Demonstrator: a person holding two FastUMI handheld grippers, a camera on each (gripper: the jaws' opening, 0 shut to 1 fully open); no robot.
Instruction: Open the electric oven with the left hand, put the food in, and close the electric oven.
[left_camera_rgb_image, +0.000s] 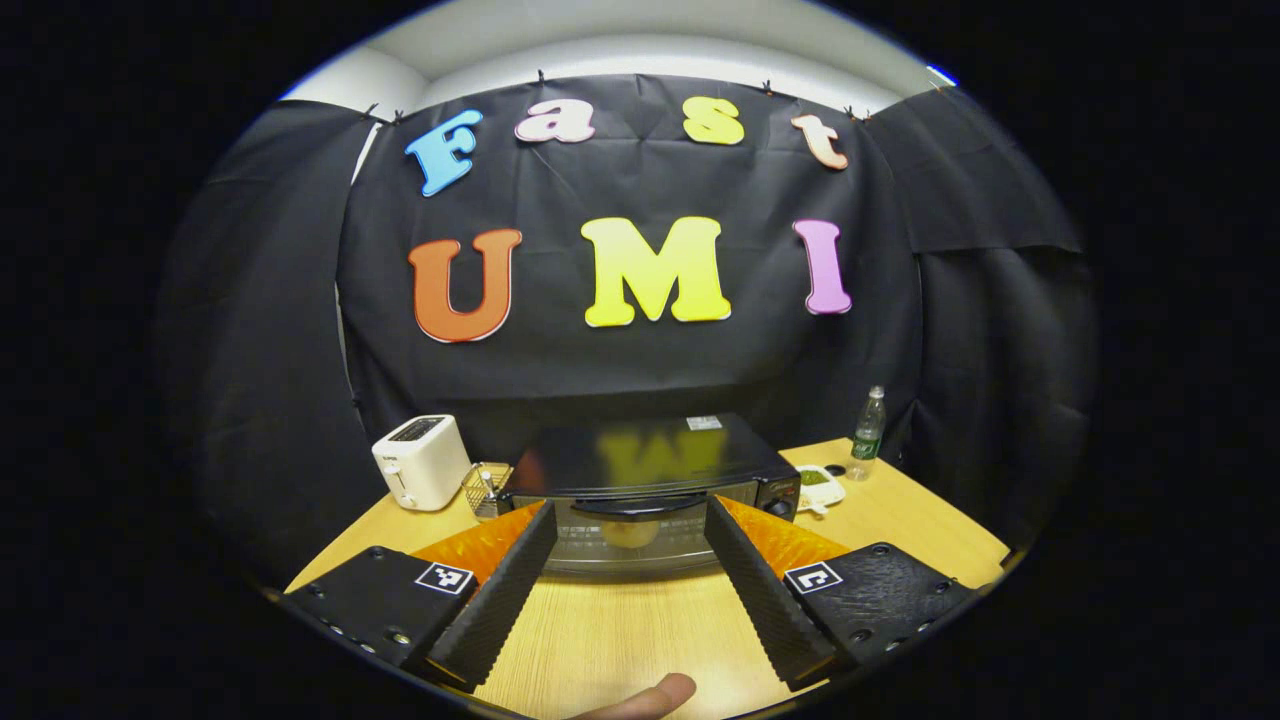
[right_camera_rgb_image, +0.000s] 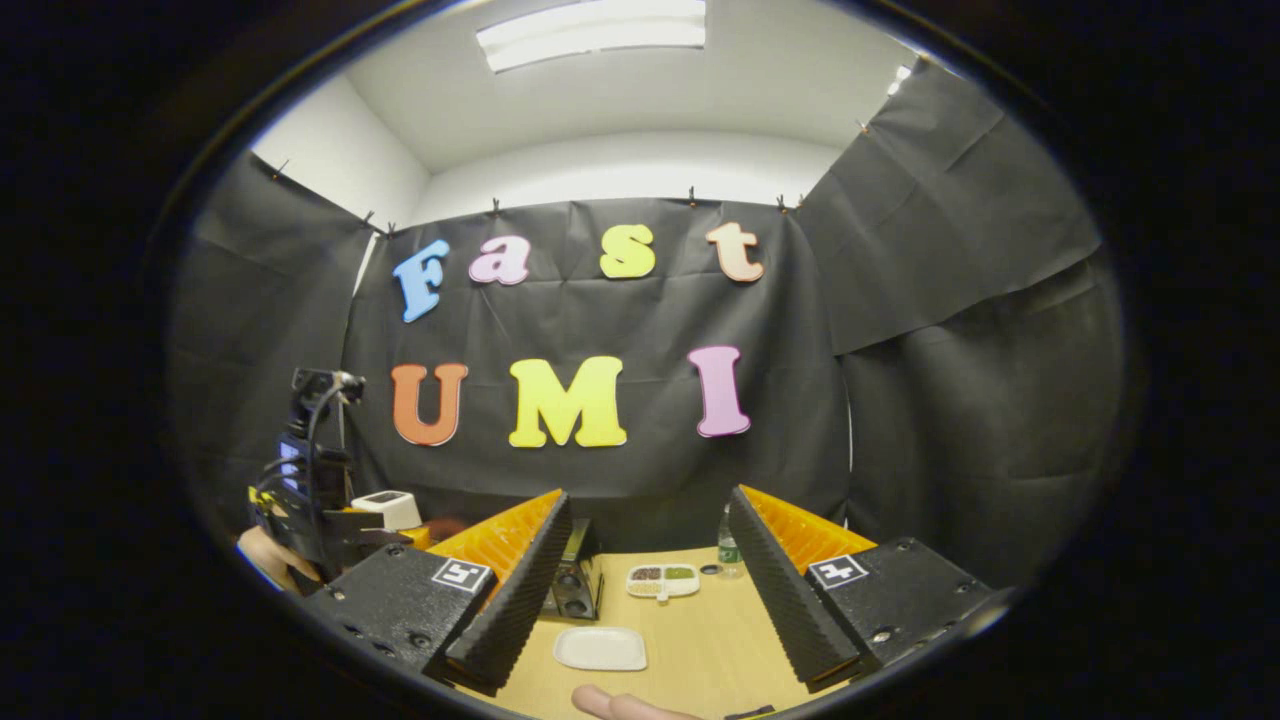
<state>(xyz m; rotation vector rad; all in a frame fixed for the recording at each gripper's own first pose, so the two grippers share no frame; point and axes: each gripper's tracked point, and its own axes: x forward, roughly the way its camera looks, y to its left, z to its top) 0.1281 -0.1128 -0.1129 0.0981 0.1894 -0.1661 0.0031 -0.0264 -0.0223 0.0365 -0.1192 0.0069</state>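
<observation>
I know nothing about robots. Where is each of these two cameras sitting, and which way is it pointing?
Left gripper view: rides the left claw, looking along its spread fingers at the closed oven, toaster alongside; a fingertip shows below.
Right gripper view: rides the right claw, open, over a white plate, facing the oven's knob end; the other claw and hand sit far left.
Shared: wooden table, water bottle, divided snack dish.

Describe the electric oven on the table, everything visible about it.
The electric oven is a black, boxy countertop unit with a glossy top that mirrors the wall. Its glass door is shut, a dark handle along the upper edge, something pale dimly visible inside. Knobs sit at its right end. It stands on the wooden table, between a wire basket and a small dish.
</observation>
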